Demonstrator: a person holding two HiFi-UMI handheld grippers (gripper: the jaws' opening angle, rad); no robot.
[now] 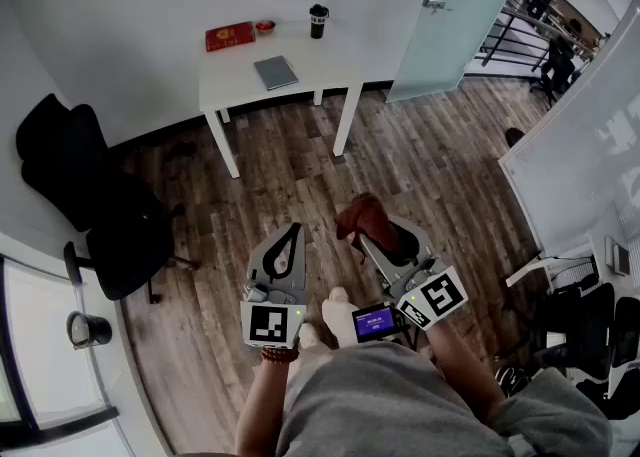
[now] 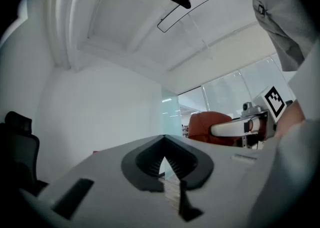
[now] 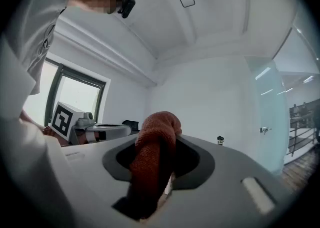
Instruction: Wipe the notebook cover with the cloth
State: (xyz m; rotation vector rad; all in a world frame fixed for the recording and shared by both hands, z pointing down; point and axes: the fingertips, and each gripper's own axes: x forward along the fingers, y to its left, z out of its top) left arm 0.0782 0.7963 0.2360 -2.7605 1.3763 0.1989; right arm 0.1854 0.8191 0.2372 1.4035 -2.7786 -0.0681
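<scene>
Right gripper (image 1: 375,240) clamps the soft, bunched cloth (image 1: 362,215); left gripper (image 1: 290,233) closed, empty. Notebook (image 1: 275,72), probably light and stiff, lies by tabletop's (image 1: 330,60) front edge; pin a corner.

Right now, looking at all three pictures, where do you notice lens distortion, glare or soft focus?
Head view: wide-angle bend curves the white walls around the white rectangular table; even light. Left gripper view: dark round vignette, closed left hand-held gripper soft up close. Right gripper view: same vignette, window washed out, rust-red woven cloth fairly sharp.
</scene>
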